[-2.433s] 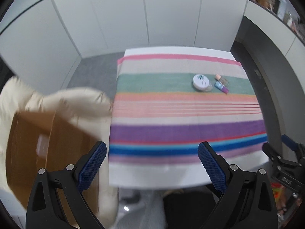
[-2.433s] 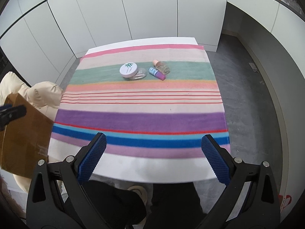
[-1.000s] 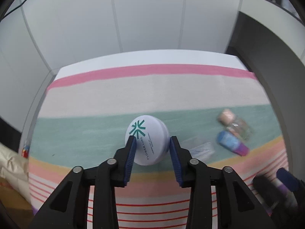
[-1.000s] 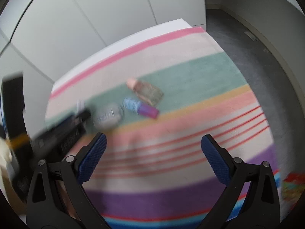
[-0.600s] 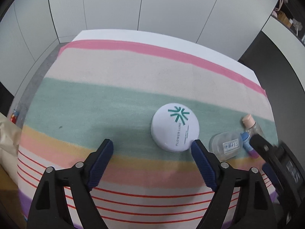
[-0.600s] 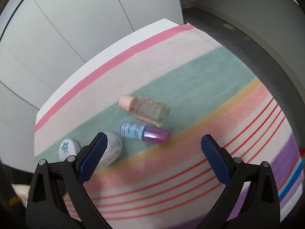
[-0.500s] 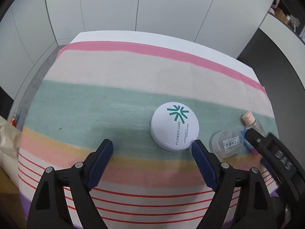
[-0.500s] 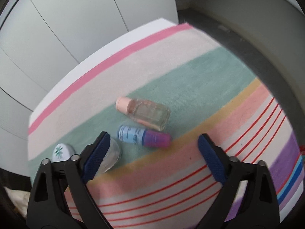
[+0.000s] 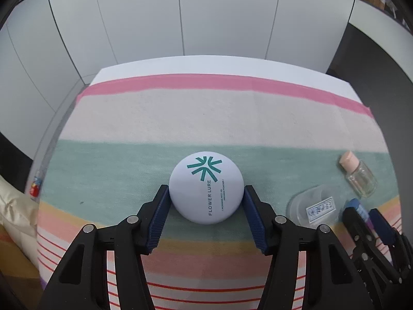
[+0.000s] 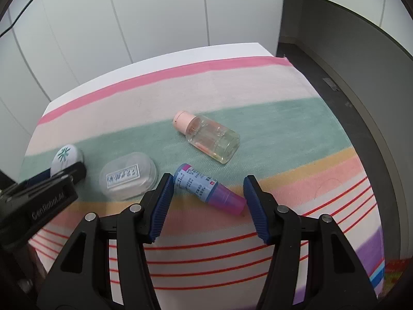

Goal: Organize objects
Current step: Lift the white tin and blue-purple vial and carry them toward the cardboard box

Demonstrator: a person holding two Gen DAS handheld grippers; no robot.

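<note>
A white round compact (image 9: 206, 188) with a teal logo lies on the green band of the striped cloth (image 9: 206, 118). My left gripper (image 9: 205, 191) is closing on it, and both blue pads touch its sides. To its right lie a clear oval case (image 10: 128, 175), a clear bottle with a pink cap (image 10: 213, 137) and a blue tube with a purple cap (image 10: 206, 188). My right gripper (image 10: 207, 180) is closing with the tube lying slantwise between its pads. The pads are close to the tube's ends but not pressing on them.
White cupboard panels (image 9: 224, 18) stand behind the table's far edge. Dark floor (image 10: 374, 82) runs along the right side. A beige cushion (image 9: 13, 206) sits off the left edge. The clear case (image 9: 315, 204) lies between the two grippers.
Both grippers dropped closer to the cloth and narrowed their jaws. The left one went from wide open to touching the compact. The right one came down around the tube.
</note>
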